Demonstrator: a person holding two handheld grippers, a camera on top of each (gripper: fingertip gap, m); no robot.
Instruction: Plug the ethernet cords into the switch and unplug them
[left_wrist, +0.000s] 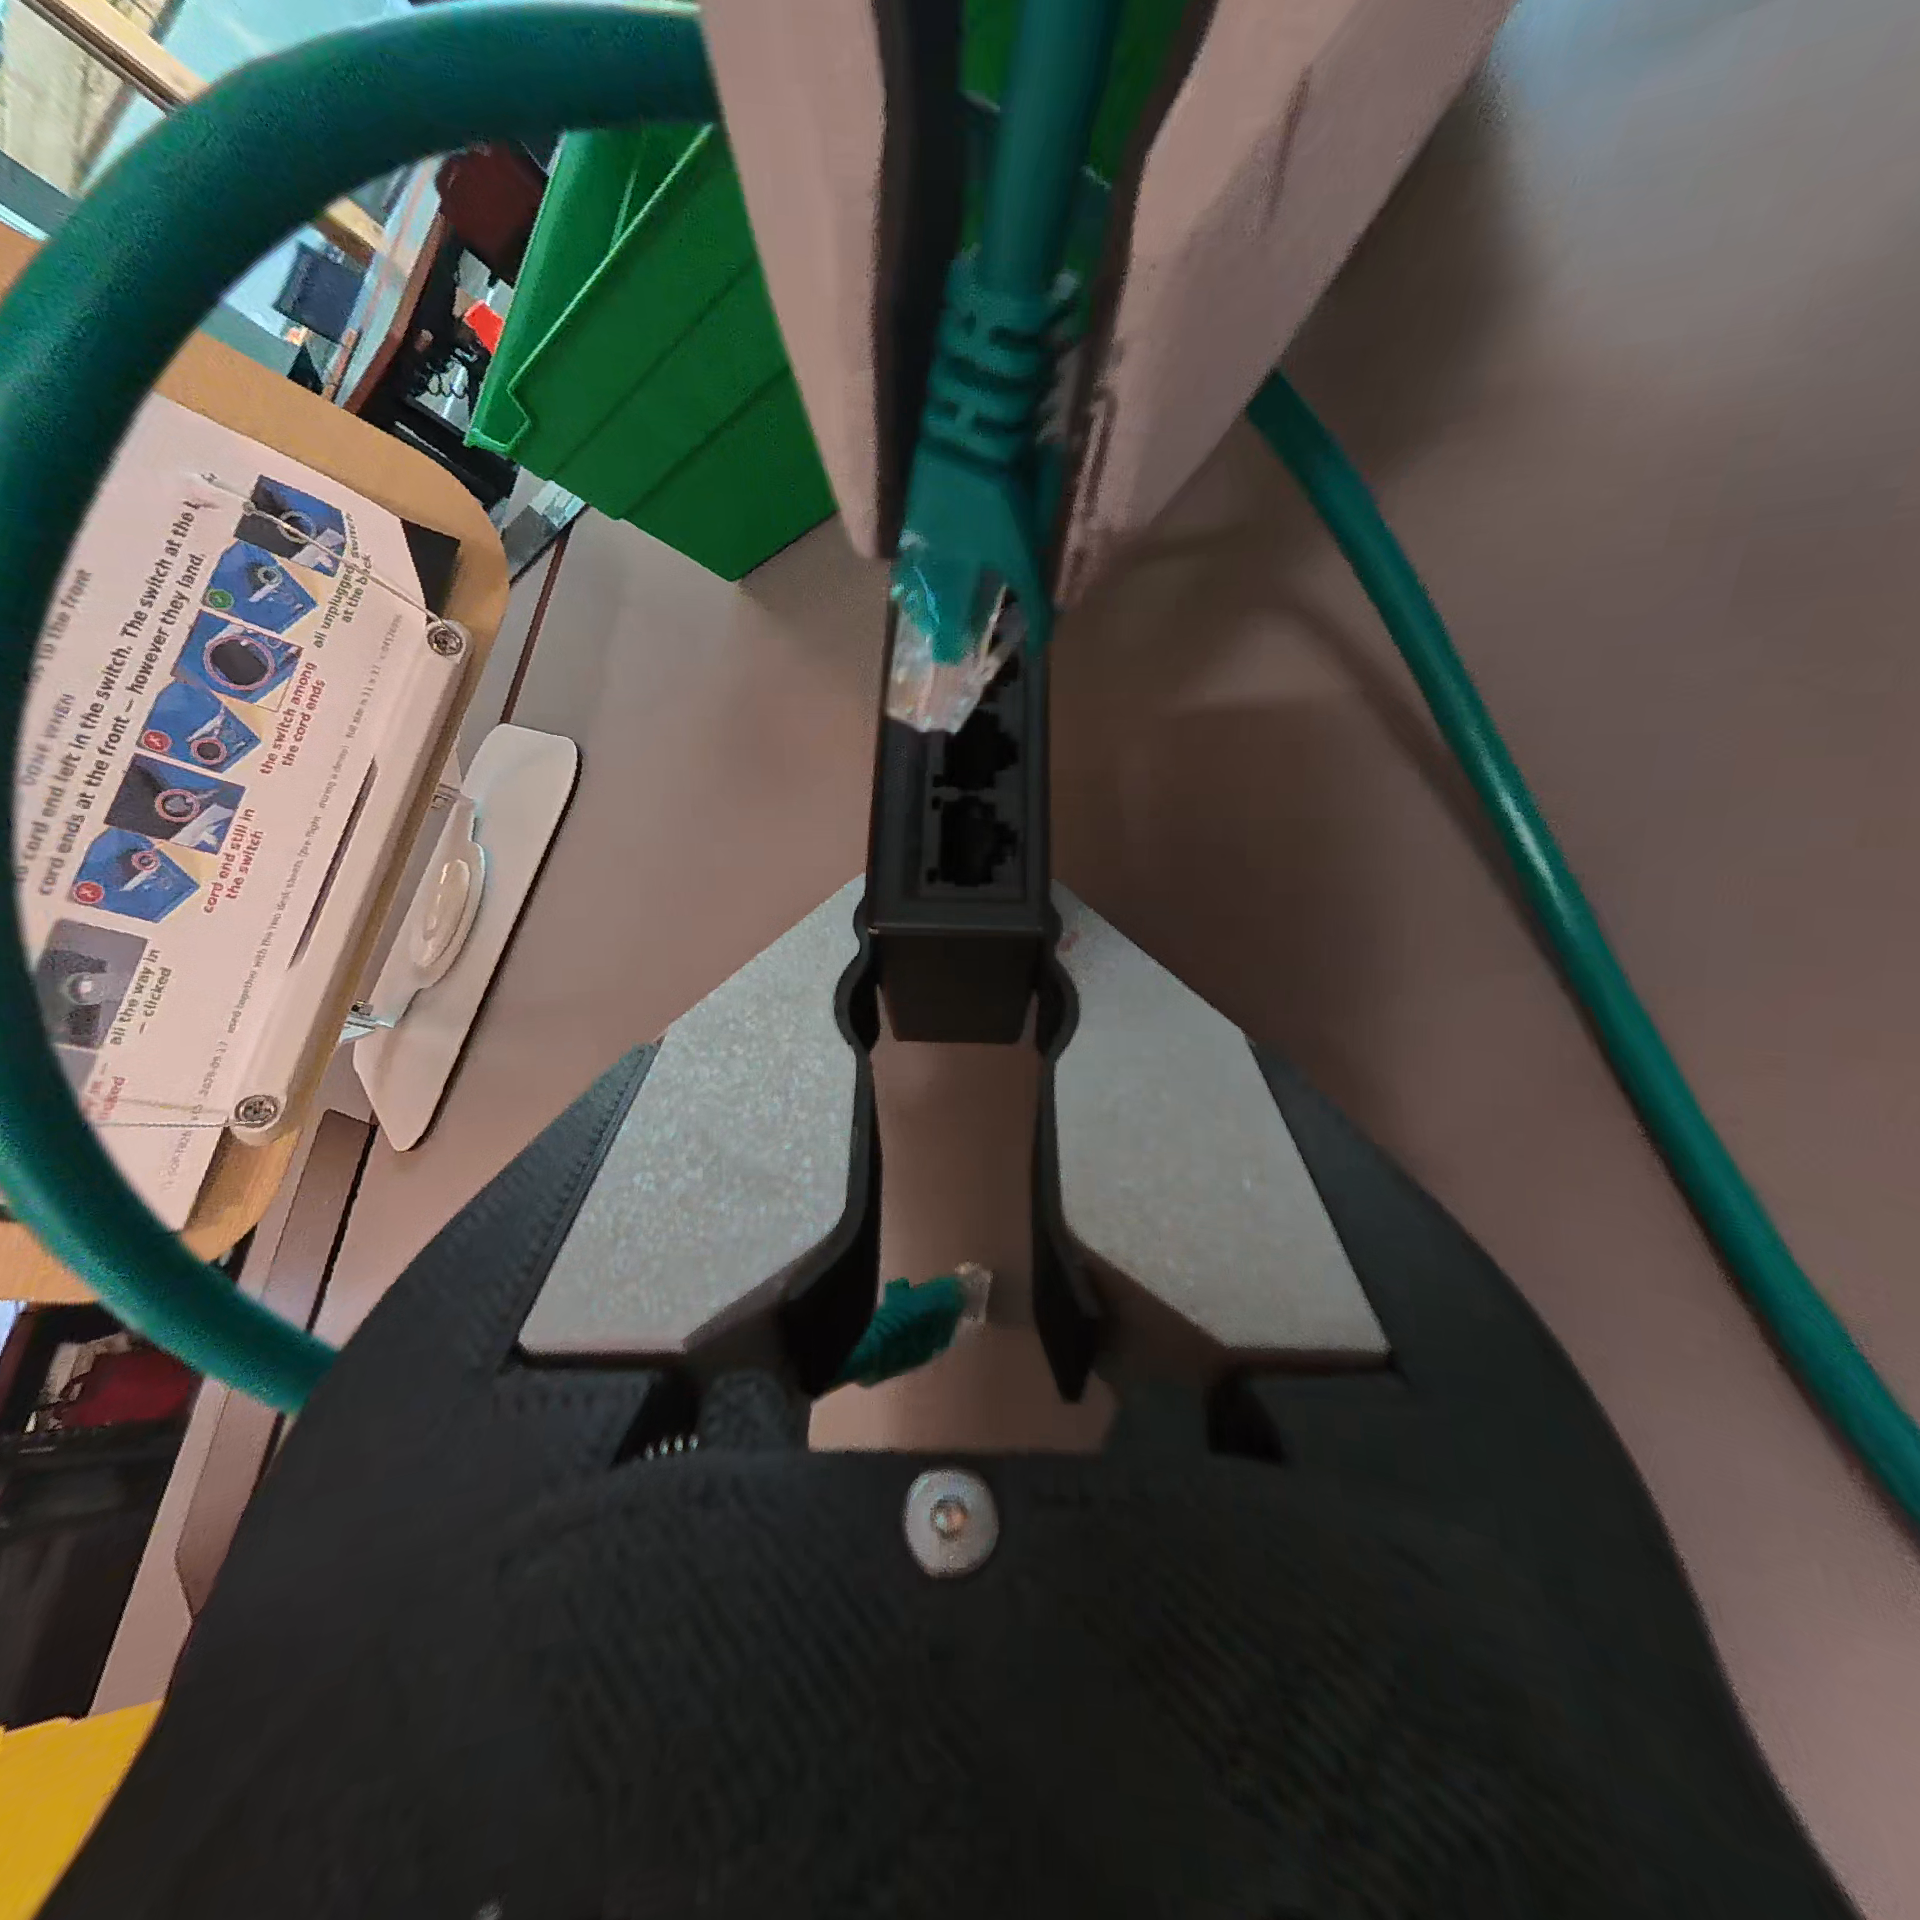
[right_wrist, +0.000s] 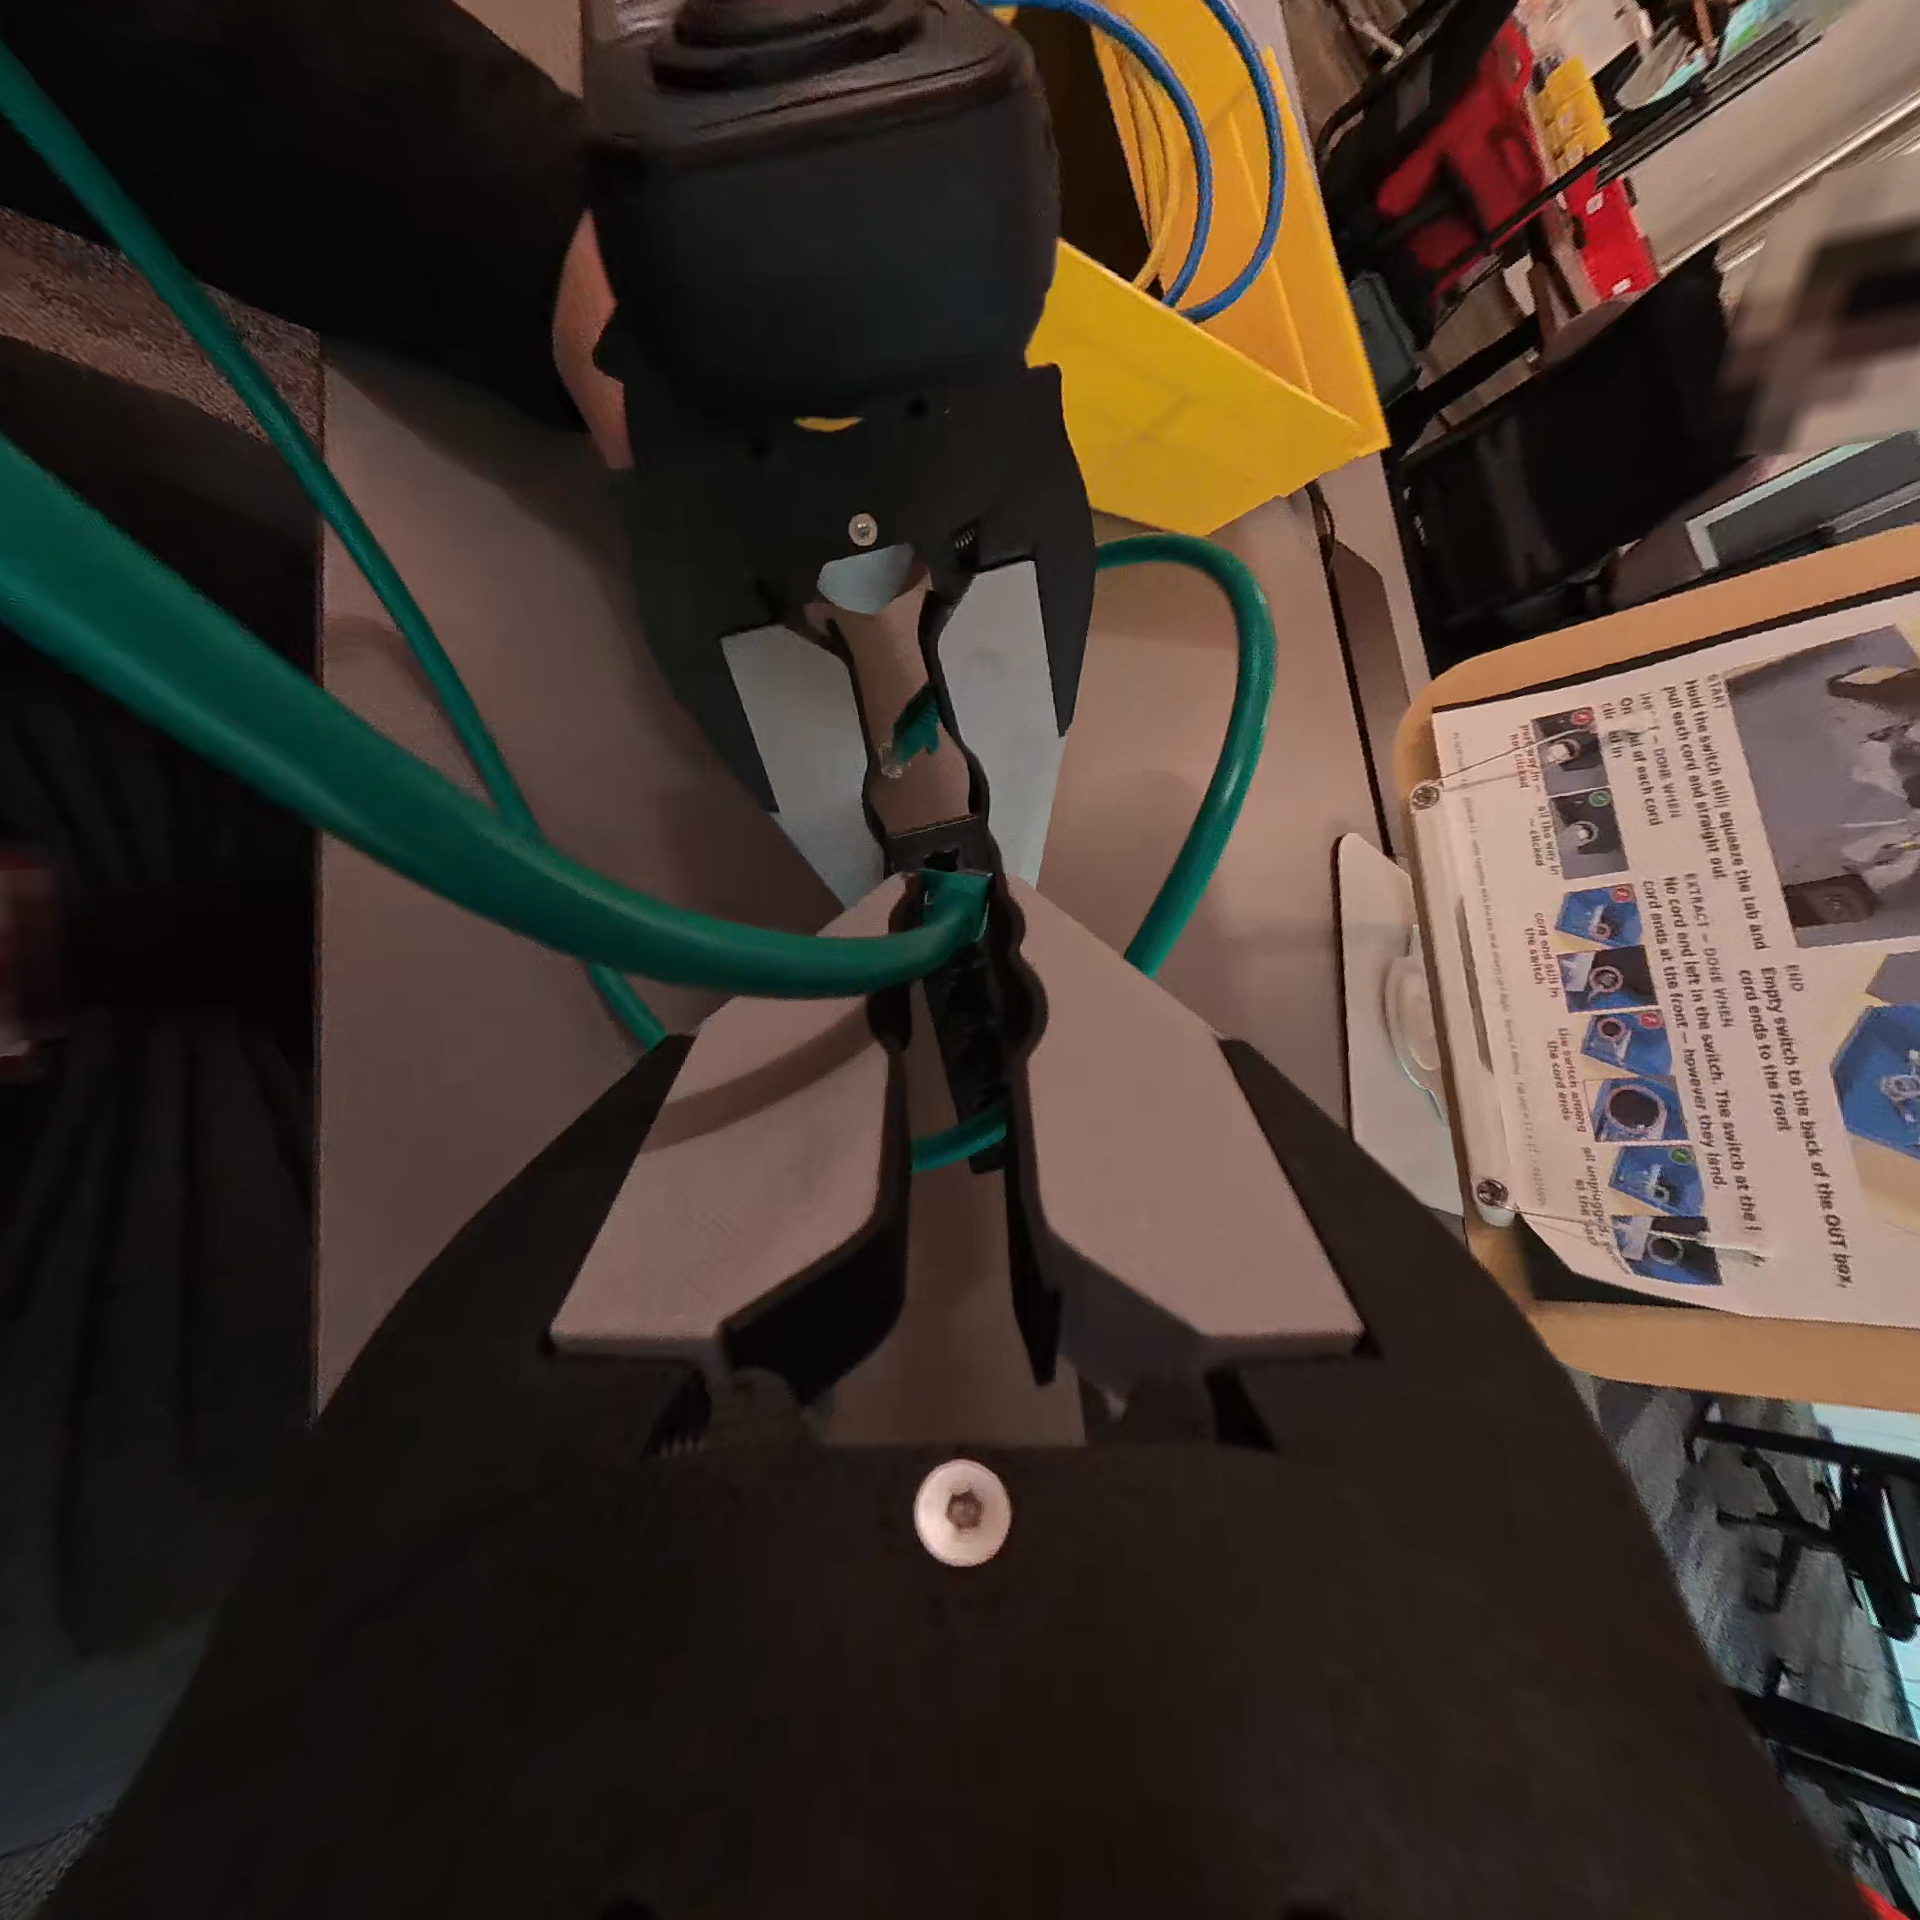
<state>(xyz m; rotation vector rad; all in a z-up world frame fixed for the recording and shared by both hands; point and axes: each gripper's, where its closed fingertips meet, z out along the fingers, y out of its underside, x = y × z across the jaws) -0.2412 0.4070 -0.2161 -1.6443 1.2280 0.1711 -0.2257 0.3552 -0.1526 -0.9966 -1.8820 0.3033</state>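
Left wrist view: the left gripper (left_wrist: 956, 977), black ribbed plastic with grey faceted finger blocks, is pinched on the near end of the switch (left_wrist: 958, 831), a narrow black rectangular box whose row of square ports faces the camera. Beyond it the right gripper (left_wrist: 987, 561) descends from the far side, its jaws clamped on the ridged green boot of an ethernet cord (left_wrist: 977, 416); the clear plastic plug (left_wrist: 930, 675) hangs at the farthest visible port (whether it has entered cannot be told). The cord's smooth round jacket sweeps a wide loop at left. A second plug end (left_wrist: 935, 1314) lies on the matte brown table (left_wrist: 1558, 935) between the left gripper's fingers. A green bin (left_wrist: 644, 343) stands far left, beside a laminated instruction sheet (left_wrist: 229, 790) on a tan board.

Right wrist view: the same grasp, seen from the opposite side, the right gripper (right_wrist: 951, 935) pinching the cord. A yellow bin (right_wrist: 1174, 343) holding coiled blue and yellow cable stands beyond.
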